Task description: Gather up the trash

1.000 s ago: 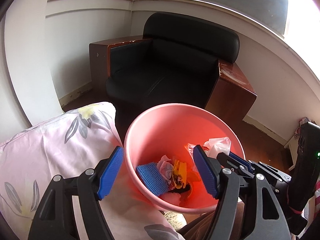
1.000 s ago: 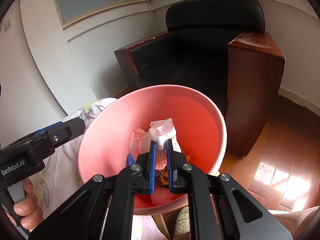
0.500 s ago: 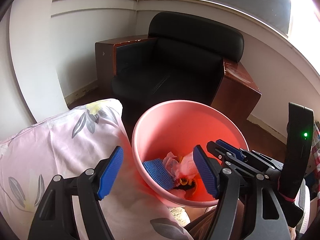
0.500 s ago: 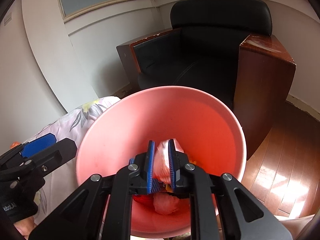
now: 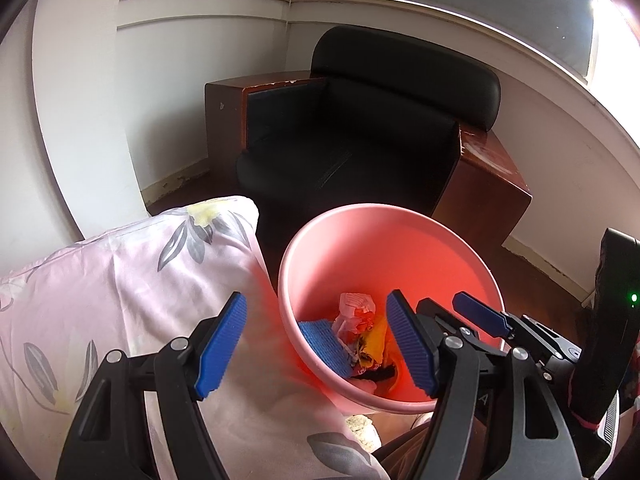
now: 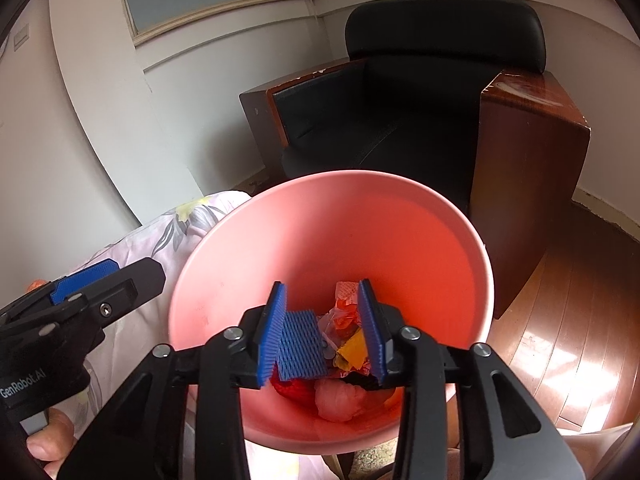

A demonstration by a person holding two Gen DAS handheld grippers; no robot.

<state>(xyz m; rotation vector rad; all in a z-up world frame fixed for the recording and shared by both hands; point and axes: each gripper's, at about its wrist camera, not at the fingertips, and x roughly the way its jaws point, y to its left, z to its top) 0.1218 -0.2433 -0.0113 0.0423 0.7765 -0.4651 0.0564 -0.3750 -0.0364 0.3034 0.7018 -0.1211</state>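
Note:
A pink bin (image 5: 440,248) (image 6: 256,248) stands beside the bed. It holds trash: blue foam netting (image 5: 326,340) (image 6: 300,344), a crumpled plastic wrapper (image 5: 354,308) (image 6: 348,294), a yellow scrap (image 5: 374,340) (image 6: 352,350) and a pale wad (image 6: 338,400). My right gripper (image 6: 323,330) is open over the bin's mouth, empty; it also shows in the left wrist view (image 5: 480,316). My left gripper (image 5: 316,346) is open and empty, straddling the bin's near-left rim above the bedding.
A pink floral bedsheet (image 5: 120,280) (image 6: 176,224) lies left of the bin. A black armchair with brown wooden sides (image 5: 360,140) (image 6: 420,112) stands behind it in the corner. Wooden floor (image 6: 580,320) is to the right.
My right gripper was shut on the plastic wrapper above the bin; it has opened and the wrapper now lies in the bin. My left gripper stayed open.

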